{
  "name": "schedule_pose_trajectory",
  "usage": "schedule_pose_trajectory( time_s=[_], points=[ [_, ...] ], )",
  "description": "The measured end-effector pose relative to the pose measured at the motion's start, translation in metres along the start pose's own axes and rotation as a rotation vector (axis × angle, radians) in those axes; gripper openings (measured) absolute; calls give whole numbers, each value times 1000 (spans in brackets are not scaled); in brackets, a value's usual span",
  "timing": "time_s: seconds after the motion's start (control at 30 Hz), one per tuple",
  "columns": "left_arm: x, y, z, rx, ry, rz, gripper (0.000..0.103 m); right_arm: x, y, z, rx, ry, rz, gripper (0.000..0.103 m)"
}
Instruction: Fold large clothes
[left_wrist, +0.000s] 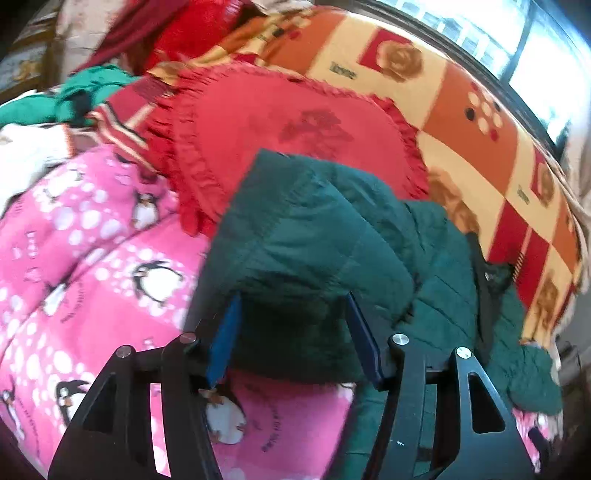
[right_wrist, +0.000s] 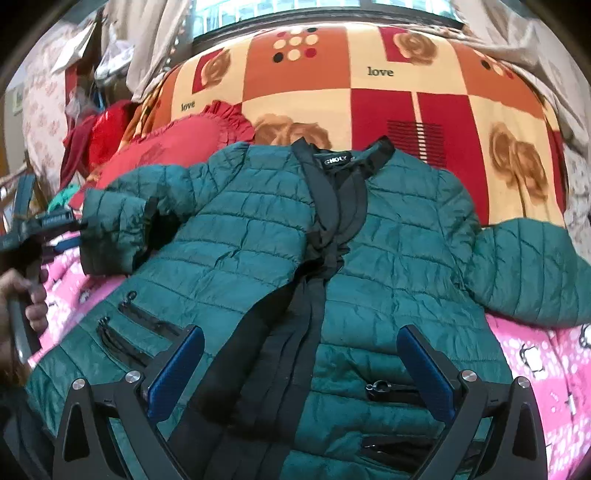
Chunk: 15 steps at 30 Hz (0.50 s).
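A dark green quilted jacket (right_wrist: 369, 236) lies face up on the bed, spread over a pink penguin-print blanket (left_wrist: 92, 258), with its collar toward the far side, where a checked orange, red and cream blanket (right_wrist: 369, 99) with roses covers the mattress. The front is parted and the black lining (right_wrist: 325, 221) shows down the middle as a dark band. A black label sits inside the collar. Zip pockets (right_wrist: 140, 332) show on the lower front panels.

The sleeve on the right of the right wrist view lies stretched out sideways onto the pink blanket. The other sleeve (right_wrist: 114, 229) is folded in, its cuff end lying beside the jacket's body, near a red frilled cushion (left_wrist: 295, 122).

The left claw (left_wrist: 291, 332) sits at that folded sleeve. Its blue pads stand apart, one on each side of the puffy cuff, and they do not look pressed into it; the sleeve fabric lies loosely between them. In the right wrist view a hand (right_wrist: 22, 302) at the left edge holds this tool's handle.

The right claw (right_wrist: 301, 373) hangs over the lower front of the jacket, its blue fingers (right_wrist: 177, 369) spread wide to either side of the black band, gripping nothing.

Behind the cushion lies a heap of red and green clothes (left_wrist: 92, 88).
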<state>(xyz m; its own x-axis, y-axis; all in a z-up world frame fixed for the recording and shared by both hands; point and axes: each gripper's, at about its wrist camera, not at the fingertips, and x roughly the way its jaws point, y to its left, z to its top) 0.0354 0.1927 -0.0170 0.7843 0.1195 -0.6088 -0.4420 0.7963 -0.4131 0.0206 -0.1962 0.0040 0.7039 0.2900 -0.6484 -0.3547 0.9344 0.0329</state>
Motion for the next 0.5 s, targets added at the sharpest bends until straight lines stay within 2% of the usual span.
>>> schedule_pose_trajectory(
  time_s=[0.1,0.13,0.17,0.23,0.33,0.4,0.5],
  points=[
    [-11,7,3,-29,-43,70,57,-5,0,1,11,-24,51,103],
    [-14,9,3,-27,-57,95,57,-3,2,1,17,-19,96,103],
    [-16,11,1,-25,-65,115,57,1,6,2,23,-9,155,103],
    [-17,16,-3,-27,-70,147,57,16,18,8,16,40,212,103],
    [-21,26,-3,-52,-73,176,57,40,44,25,5,77,243,103],
    [-27,41,-5,-116,-77,187,57,62,63,43,5,89,283,103],
    [-40,60,-14,-215,-35,202,57,108,92,71,14,128,371,103]
  ],
)
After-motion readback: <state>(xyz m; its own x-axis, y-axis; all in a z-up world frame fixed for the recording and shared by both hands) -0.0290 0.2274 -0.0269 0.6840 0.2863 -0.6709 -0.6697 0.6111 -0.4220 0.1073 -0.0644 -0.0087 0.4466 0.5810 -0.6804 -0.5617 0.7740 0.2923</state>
